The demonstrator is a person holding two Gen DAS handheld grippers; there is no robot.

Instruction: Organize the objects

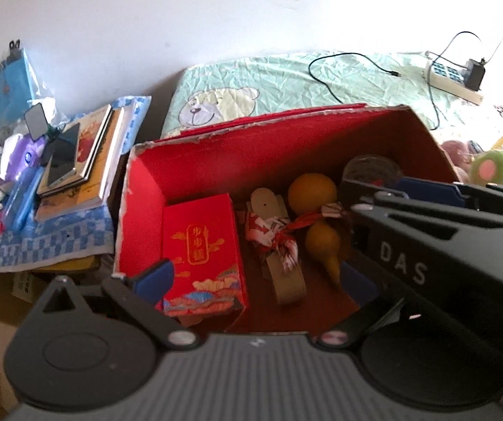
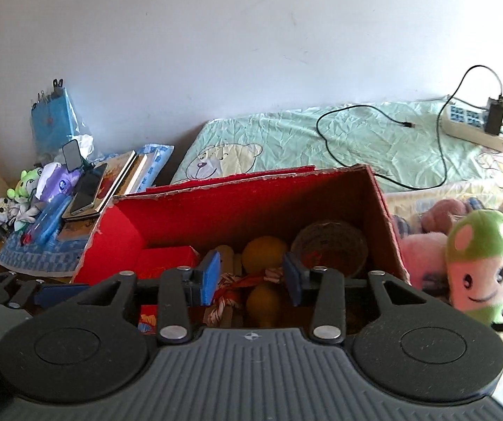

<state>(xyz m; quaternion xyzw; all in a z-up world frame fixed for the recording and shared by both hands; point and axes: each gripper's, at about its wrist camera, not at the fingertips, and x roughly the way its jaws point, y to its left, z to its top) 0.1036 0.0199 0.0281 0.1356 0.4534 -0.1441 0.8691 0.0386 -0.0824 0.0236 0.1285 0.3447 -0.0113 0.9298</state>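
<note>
Left wrist view: we see the left gripper (image 1: 256,277) spread wide over the red box (image 1: 216,154), grasping nothing. Inside lie a red packet (image 1: 202,256) at left, a gourd (image 1: 316,217) tied with ribbon (mid-box), and a round tin (image 1: 370,168) at right. We note the right gripper (image 2: 251,273) likewise released above the gourd (image 2: 263,280). A green plush (image 2: 479,263) sits beside the box (image 2: 237,207), books (image 1: 86,161) opposite.

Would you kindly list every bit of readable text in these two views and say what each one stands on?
"DAS": white letters on the right gripper's black body, seen from the left wrist view.
Gold characters on the small red box inside the red cardboard box: too blurred to read.
Book covers: no legible text.
</note>
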